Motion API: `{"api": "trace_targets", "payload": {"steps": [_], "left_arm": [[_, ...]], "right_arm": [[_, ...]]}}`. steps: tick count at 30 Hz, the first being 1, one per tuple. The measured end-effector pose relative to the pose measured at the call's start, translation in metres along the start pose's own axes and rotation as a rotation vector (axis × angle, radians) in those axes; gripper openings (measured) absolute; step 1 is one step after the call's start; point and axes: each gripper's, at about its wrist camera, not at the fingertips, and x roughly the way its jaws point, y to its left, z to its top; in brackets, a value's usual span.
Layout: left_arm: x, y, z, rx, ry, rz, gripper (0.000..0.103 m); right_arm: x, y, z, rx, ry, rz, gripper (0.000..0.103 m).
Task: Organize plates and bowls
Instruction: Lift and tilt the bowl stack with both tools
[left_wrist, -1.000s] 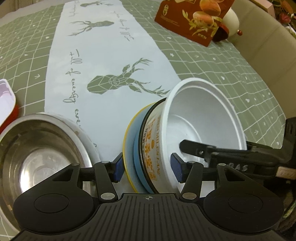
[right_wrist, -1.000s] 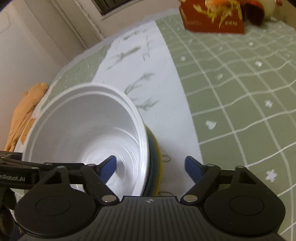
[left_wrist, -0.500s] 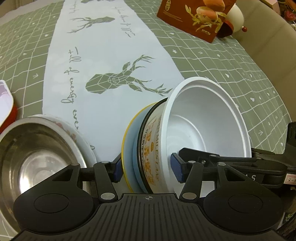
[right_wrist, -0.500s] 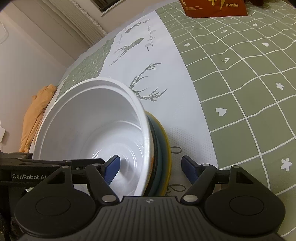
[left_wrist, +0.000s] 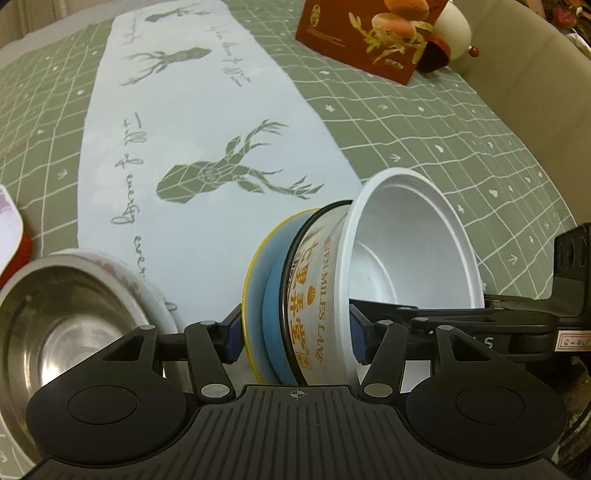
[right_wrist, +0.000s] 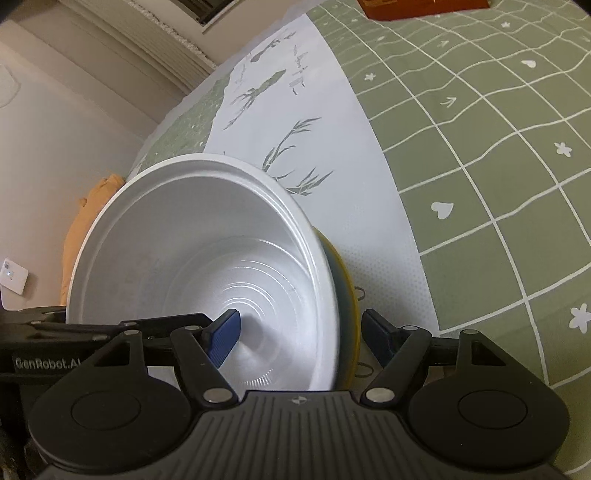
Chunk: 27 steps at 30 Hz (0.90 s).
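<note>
Tilted stack of a white printed bowl (left_wrist: 402, 266) nested in blue (left_wrist: 273, 314) and yellow-rimmed (left_wrist: 249, 295) plates, gripped between left gripper (left_wrist: 295, 332) jaws above the desk (left_wrist: 461, 140); right gripper (right_wrist: 301, 332) jaws, just closing, straddle its rim.

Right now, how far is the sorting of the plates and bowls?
Done: the white bowl and plates are nested in one stack; the steel bowl sits in a floral dish. In hand: left gripper clamps the tilted stack, right gripper's fingers, just closing, straddle it. Left: setting it down.
</note>
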Motion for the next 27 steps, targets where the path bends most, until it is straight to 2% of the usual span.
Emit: {"api": "trace_targets", "payload": {"steps": [10, 17, 22, 27], "left_arm": [[0.007, 0.012, 0.004, -0.038, 0.041, -0.013, 0.058], [0.01, 0.003, 0.005, 0.012, 0.07, 0.045, 0.059], [0.009, 0.008, 0.008, -0.034, 0.08, -0.004, 0.066], [0.011, 0.002, 0.006, -0.011, 0.076, 0.011, 0.07]], "right_arm": [[0.004, 0.006, 0.003, -0.041, 0.036, -0.018, 0.071], [-0.003, 0.002, 0.003, -0.03, -0.003, -0.031, 0.071], [-0.013, -0.006, 0.002, -0.007, -0.027, -0.041, 0.071], [-0.007, -0.001, -0.001, -0.02, -0.005, -0.037, 0.07]]}}
